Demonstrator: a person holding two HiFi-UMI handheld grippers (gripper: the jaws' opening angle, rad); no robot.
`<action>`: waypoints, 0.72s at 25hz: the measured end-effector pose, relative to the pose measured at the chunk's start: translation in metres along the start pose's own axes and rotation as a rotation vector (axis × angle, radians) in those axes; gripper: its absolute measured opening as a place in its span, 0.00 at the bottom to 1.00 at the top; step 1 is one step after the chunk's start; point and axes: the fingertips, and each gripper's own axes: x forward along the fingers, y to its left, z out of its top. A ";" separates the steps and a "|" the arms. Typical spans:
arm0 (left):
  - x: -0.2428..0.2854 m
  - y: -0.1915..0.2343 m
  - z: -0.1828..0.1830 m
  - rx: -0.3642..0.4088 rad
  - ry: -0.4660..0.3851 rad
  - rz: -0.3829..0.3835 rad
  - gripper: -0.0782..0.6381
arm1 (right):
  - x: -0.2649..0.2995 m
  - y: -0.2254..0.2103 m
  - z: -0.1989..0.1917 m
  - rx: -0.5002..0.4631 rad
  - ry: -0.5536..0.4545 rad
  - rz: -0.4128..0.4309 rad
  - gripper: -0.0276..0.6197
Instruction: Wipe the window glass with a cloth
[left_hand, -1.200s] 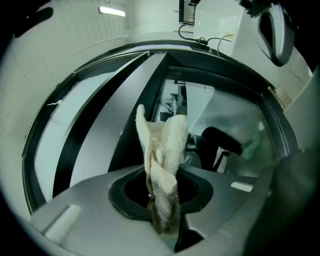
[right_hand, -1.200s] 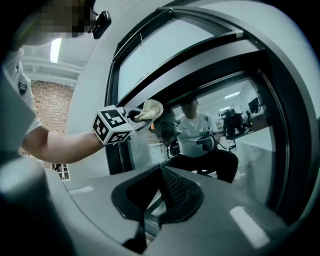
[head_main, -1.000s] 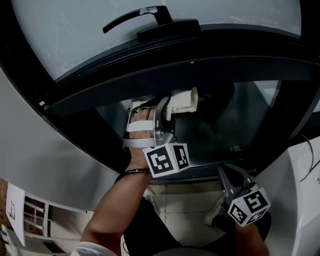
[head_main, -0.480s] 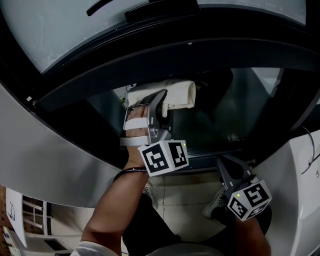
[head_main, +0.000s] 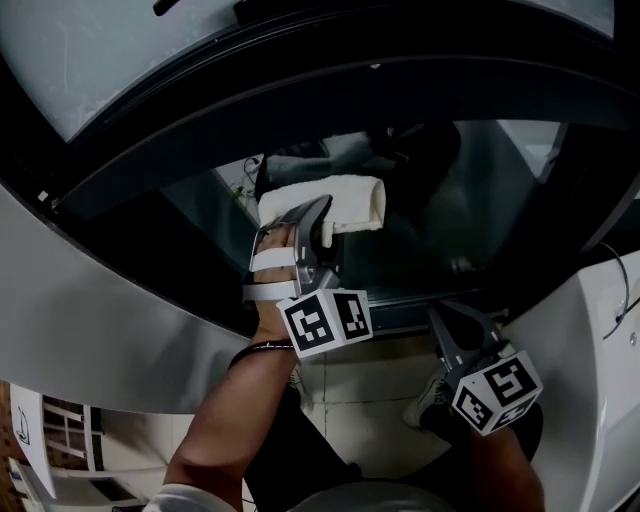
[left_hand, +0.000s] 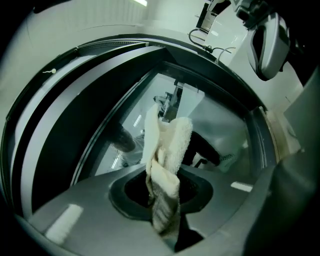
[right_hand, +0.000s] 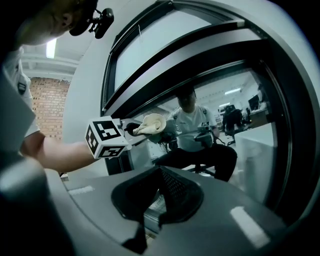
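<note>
A cream cloth (head_main: 325, 203) lies folded against the lower window glass (head_main: 470, 200), a little below the dark crossbar. My left gripper (head_main: 318, 218) is shut on the cloth and holds it to the pane. In the left gripper view the cloth (left_hand: 165, 160) rises from between the shut jaws toward the glass (left_hand: 220, 120). My right gripper (head_main: 447, 328) hangs low at the right, away from the glass, jaws together with nothing in them. The right gripper view shows the left gripper's marker cube (right_hand: 106, 137) and the cloth (right_hand: 150, 123) at the pane.
A dark crossbar (head_main: 330, 90) divides the lower pane from a pale upper pane (head_main: 120, 50). A white sill or wall (head_main: 590, 330) curves at the right. Tiled floor (head_main: 370, 390) lies below. A seated person (right_hand: 195, 125) shows in the glass.
The left gripper has drawn the cloth leftward and down the glass, away from the crossbar. The window handle has slid out of view at the top. The right gripper has hardly moved.
</note>
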 end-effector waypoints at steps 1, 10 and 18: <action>0.000 -0.004 -0.001 -0.009 0.002 -0.007 0.25 | 0.001 -0.001 -0.001 0.000 0.003 -0.001 0.05; 0.005 -0.039 -0.010 -0.042 0.010 -0.060 0.25 | 0.008 -0.006 -0.018 0.013 0.036 -0.012 0.05; 0.008 -0.078 -0.019 -0.051 0.022 -0.125 0.25 | 0.012 -0.012 -0.029 0.024 0.058 -0.020 0.05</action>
